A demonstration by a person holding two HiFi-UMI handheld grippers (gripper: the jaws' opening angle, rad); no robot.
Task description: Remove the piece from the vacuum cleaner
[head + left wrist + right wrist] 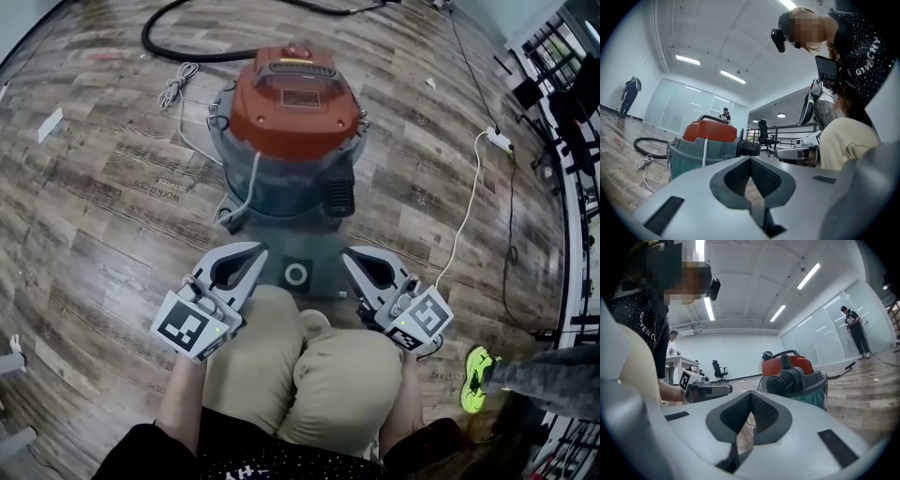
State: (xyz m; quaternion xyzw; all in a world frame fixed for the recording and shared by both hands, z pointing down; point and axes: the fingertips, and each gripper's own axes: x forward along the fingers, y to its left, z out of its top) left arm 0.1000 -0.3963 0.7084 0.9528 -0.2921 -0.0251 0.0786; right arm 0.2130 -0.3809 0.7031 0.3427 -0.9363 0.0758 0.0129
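Facing the vacuum cleaner (295, 131), left gripper (253, 255) and right gripper (351, 257) each pressed together (empty); shirt (862, 51) reads "GIVENCHY".

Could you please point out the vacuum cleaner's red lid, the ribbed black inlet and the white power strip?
red lid (295, 103): head view, middle of its top.
ribbed black inlet (787, 380): right gripper view, its ribbed side.
white power strip (499, 141): head view, middle of its body.

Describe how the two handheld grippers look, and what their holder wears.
Left gripper and right gripper match: pale grey wedge shells, dark ribbed pads, a cube of black-and-white square markers behind. The person wears beige trousers and a black speckled top.
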